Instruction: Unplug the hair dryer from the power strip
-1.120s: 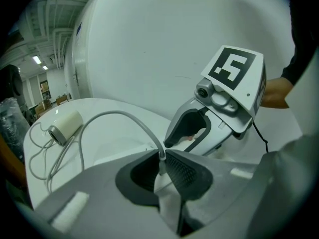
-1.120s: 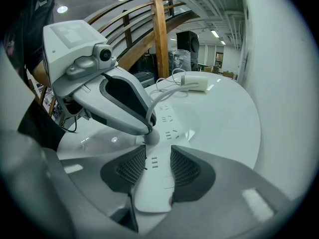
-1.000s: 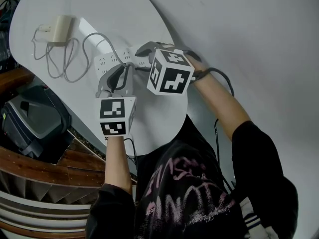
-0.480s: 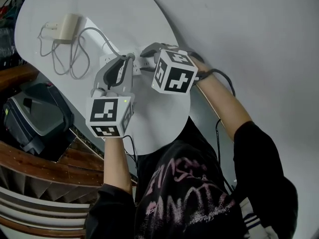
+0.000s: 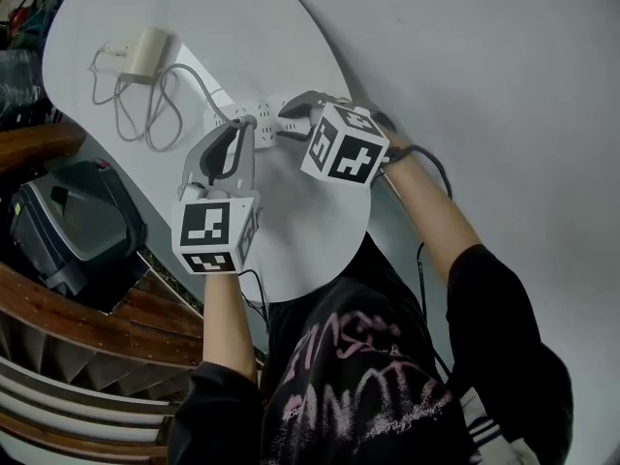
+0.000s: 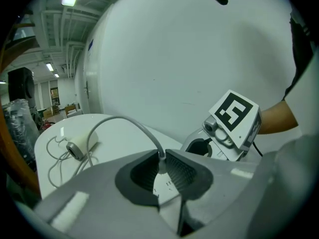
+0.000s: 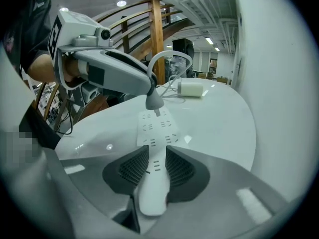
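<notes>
A white power strip [image 5: 263, 116] lies on the round white table [image 5: 291, 231]. My right gripper [image 7: 153, 168] is shut on the strip's near end [image 7: 152, 183], pressing it to the table. My left gripper [image 6: 160, 158] is shut on the grey plug [image 7: 153, 101] at the strip's far end; the plug's prongs show just above the sockets. The plug's grey cable [image 5: 194, 71] arcs away to the white hair dryer [image 5: 147, 51], which lies near the table's far edge among loose loops of cord.
A white wall [image 5: 484, 66] runs along the table's right side. A black case [image 5: 68, 226] and a wooden stair rail [image 5: 58, 318] sit below the table's left edge. A black cable [image 5: 431, 158] hangs by my right forearm.
My left gripper has moved forward from beside the strip onto the plug and shut on it. The right gripper has stayed shut on the strip.
</notes>
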`<state>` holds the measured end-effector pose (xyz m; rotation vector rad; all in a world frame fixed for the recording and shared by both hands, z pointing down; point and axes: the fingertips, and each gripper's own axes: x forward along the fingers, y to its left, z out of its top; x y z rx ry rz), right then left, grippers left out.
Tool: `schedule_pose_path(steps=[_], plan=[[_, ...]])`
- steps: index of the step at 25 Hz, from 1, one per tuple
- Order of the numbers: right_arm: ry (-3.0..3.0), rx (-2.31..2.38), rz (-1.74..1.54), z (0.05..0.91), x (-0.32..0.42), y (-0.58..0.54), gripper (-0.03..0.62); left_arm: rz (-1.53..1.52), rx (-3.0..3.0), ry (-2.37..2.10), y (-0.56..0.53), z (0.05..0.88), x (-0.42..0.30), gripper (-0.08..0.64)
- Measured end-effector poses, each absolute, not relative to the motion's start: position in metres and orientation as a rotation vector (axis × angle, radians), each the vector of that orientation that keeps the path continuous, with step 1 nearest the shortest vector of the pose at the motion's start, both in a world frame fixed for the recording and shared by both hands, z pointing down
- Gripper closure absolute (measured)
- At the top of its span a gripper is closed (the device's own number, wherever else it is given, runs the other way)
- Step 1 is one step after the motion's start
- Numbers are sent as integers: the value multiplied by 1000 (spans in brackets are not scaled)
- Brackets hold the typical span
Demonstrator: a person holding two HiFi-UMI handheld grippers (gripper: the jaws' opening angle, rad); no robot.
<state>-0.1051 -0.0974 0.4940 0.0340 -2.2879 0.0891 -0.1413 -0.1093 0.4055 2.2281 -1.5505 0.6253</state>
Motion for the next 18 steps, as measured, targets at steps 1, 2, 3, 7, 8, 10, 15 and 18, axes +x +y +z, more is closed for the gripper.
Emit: schedule_pose_path(steps=[1,2,3,7,8,10,15,18], plan=[[-2310,46,104,490,-106,-96,461,612,2219,-1562,-107,403,-143,503],[-2329,61,110,486,-106,-95,462,600,2209,-1574,-105,401,-146,503],[-2345,78,106,483,-106,-94,471,591,2203,-1588,-103,400,-149,503],[-2406,156,74,468,-106,-93,506,572,2188,-1608,-96,397,-155,503],[-2420,173,72,464,-105,-93,513,570,2186,-1610,-94,396,-155,503],[-2447,209,76,456,-105,-92,531,568,2182,-1616,-91,394,-154,503],[-2499,282,88,438,-104,-91,546,560,2174,-1650,-84,389,-156,503],[-2526,340,69,425,-104,-92,569,532,2160,-1673,-80,384,-158,503]])
